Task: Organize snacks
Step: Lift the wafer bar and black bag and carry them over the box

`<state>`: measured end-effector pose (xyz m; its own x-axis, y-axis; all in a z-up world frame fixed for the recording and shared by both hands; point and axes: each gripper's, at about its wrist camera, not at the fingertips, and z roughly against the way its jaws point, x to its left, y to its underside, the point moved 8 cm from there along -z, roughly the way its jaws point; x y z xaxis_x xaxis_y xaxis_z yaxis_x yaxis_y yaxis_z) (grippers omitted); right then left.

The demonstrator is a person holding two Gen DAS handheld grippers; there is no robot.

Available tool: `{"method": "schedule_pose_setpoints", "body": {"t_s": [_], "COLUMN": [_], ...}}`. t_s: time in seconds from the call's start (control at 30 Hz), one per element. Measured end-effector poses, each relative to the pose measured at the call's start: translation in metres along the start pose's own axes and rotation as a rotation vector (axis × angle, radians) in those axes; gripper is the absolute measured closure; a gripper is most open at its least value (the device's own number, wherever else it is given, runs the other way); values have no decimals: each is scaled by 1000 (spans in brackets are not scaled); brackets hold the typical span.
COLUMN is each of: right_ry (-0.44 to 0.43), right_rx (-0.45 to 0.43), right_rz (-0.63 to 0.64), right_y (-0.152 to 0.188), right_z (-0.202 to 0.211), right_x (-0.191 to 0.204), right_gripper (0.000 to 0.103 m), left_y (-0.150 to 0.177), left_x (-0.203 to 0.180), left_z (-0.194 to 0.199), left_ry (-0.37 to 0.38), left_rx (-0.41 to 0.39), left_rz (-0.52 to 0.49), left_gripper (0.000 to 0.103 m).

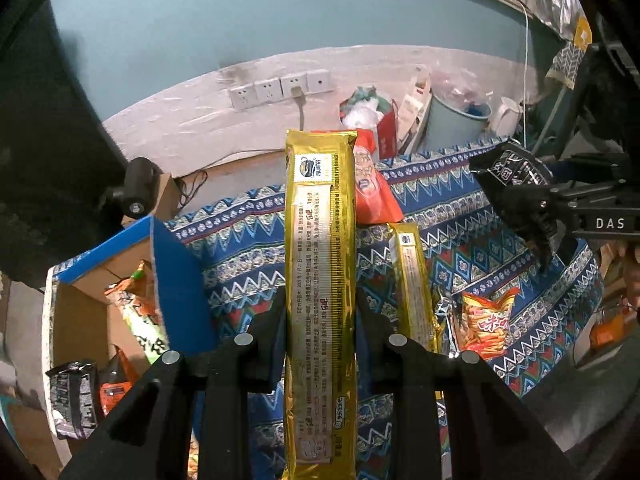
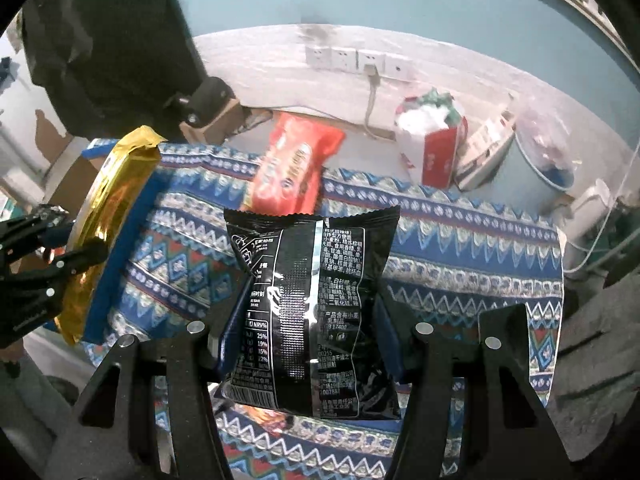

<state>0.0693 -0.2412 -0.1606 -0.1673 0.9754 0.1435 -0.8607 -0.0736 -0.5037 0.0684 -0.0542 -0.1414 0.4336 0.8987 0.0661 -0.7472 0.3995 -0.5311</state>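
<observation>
My left gripper (image 1: 320,316) is shut on a long gold biscuit packet (image 1: 320,240), held upright above the patterned cloth; the same gold packet (image 2: 116,196) shows at the left of the right wrist view. My right gripper (image 2: 308,328) is shut on a black snack bag (image 2: 316,304), lifted off the cloth; the black bag (image 1: 510,168) also appears at the right of the left wrist view. A second gold packet (image 1: 414,280), an orange chip bag (image 1: 484,324) and a red packet (image 1: 374,184) lie on the cloth. The red packet (image 2: 294,168) lies beyond the black bag.
An open cardboard box (image 1: 80,320) with blue flaps holds several snacks at the left, beside the patterned cloth (image 2: 460,248). Behind the cloth stand a red-and-white bag (image 2: 434,148), a pale blue bin (image 1: 456,120) and wall sockets (image 1: 280,88).
</observation>
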Motion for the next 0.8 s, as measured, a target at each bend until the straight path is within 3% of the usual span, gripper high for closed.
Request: {"method": "schedule_pose_setpoints", "body": {"t_s": [0.8], "right_ry": [-106], "right_rx": [-32], "right_rz": [136], "right_y": [-51], "right_z": [0], "right_x": [109], "right_gripper": [46], "left_y": [19], "left_x": [80], "left_z": [48], "left_ry": [-71], "left_rx": [-82], "left_rz": [132], "left_gripper": [74]}}
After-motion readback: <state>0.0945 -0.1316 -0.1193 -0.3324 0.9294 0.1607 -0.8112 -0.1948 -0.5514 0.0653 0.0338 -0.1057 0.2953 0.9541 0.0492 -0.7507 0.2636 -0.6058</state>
